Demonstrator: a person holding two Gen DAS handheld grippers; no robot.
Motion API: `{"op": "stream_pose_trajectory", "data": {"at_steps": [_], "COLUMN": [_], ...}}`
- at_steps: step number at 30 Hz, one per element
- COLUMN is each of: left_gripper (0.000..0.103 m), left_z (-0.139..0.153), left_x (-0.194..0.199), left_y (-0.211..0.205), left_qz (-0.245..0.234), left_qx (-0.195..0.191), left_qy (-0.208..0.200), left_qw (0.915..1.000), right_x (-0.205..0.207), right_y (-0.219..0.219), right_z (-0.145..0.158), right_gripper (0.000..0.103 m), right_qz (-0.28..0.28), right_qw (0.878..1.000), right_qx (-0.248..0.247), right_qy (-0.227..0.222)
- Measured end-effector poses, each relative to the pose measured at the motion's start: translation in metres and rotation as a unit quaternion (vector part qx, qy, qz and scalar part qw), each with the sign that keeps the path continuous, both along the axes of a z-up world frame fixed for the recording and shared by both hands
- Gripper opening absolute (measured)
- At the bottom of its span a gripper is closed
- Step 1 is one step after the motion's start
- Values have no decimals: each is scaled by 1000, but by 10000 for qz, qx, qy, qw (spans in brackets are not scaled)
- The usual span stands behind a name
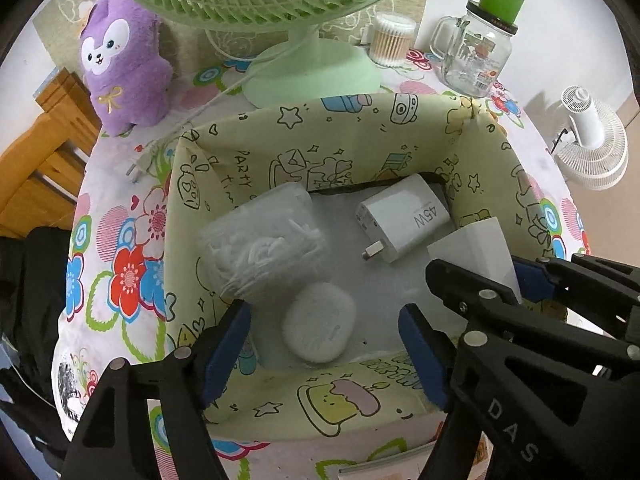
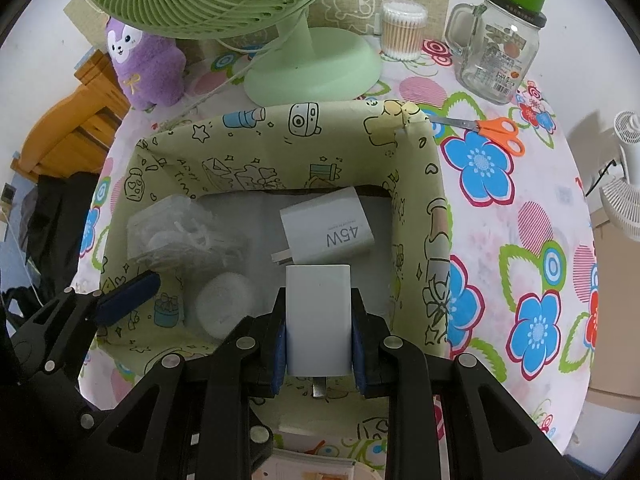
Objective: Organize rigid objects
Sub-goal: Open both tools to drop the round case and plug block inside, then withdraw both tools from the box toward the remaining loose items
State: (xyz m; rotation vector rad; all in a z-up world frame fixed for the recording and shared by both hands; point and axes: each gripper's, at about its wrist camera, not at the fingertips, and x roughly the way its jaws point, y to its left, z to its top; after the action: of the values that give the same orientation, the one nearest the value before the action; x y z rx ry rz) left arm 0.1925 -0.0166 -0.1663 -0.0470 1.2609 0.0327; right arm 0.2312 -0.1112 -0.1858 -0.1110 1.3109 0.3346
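A yellow patterned box stands on the flowered table. Inside lie a white 45W charger, a clear case of floss picks and a round white case. My right gripper is shut on a second white charger and holds it over the box's near right part; it also shows in the left wrist view. My left gripper is open and empty over the box's near edge.
A green fan, a purple plush, a cotton swab tub and a glass jar mug stand behind the box. Orange scissors lie to its right. A wooden chair is at the left.
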Motion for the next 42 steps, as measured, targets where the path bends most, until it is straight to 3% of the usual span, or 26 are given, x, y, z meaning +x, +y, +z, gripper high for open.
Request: {"op": "stream_pose_trajectory", "data": {"at_steps": [9,11,12,19,22,42], "left_gripper": [81,81,81,86,88,92], "left_z": [3,6,7,19,26,61], "left_x": [0,-1,-2,-8,-14,-58], "left_y": [-1,0,1,1,1,-10], "left_qz": [-8,-12,4,-33,-71,-329], "left_qx": [70,61,34,125,124,124], "left_qy": [-71,-101,-115,-228,-290,-622], "left_qw": [10000,9999,9999,9997,9995,9974], "right_x": [0,0,-1,-7,-12,-62], "right_y": [-1,-1,-1,0,-1,-14], "right_z": [0,2,5,18,25,62], "right_gripper": [33,53,58,68,78,83], "right_qz": [-64,-99,-107,-122,-167,-353], "right_qw": [10000,9999,9999,9996,9993,9973], "right_qx": [4,-43,-4,63,10,71], "right_qy": [7,-48,-93,-234,-328,-646]}}
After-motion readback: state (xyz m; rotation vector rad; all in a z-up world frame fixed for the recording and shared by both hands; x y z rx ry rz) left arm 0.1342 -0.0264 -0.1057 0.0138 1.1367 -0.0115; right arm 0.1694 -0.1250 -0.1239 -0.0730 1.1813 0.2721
